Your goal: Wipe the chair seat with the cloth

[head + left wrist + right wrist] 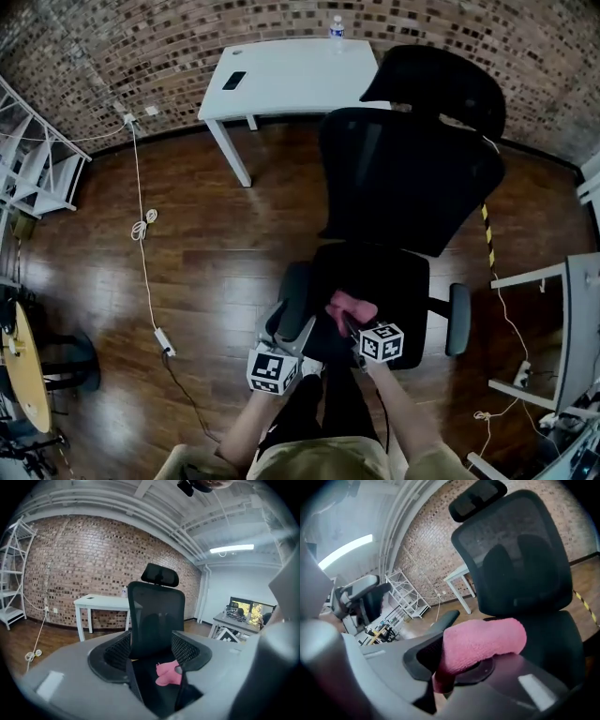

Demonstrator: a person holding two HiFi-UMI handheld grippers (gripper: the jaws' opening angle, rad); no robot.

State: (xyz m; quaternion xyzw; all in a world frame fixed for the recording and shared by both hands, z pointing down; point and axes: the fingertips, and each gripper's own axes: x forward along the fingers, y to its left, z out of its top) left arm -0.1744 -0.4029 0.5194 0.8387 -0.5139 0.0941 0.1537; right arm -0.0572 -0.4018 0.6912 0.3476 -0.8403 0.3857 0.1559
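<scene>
Room: brick wall (141, 56) behind, dark glossy plank floor (206, 272).
Far left: white open-frame shelf rack (37, 169); thin white cable (142, 225) trails across floor.
White bench (291, 80) at wall, dark phone (234, 81) and water bottle (337, 28) on top.
Left tool (153, 660): jaws wide apart, nothing between, by left armrest (292, 291).
Right tool (354, 328): clamped on fluffy pink cloth (351, 307), rolled lump at front of black seat (398, 281); contact unclear.
Chair (403, 178): black mesh back, padded headrest.

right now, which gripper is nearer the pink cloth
Right. The right gripper is shut on the pink cloth; the left gripper is open, a little off to the cloth's left.
</scene>
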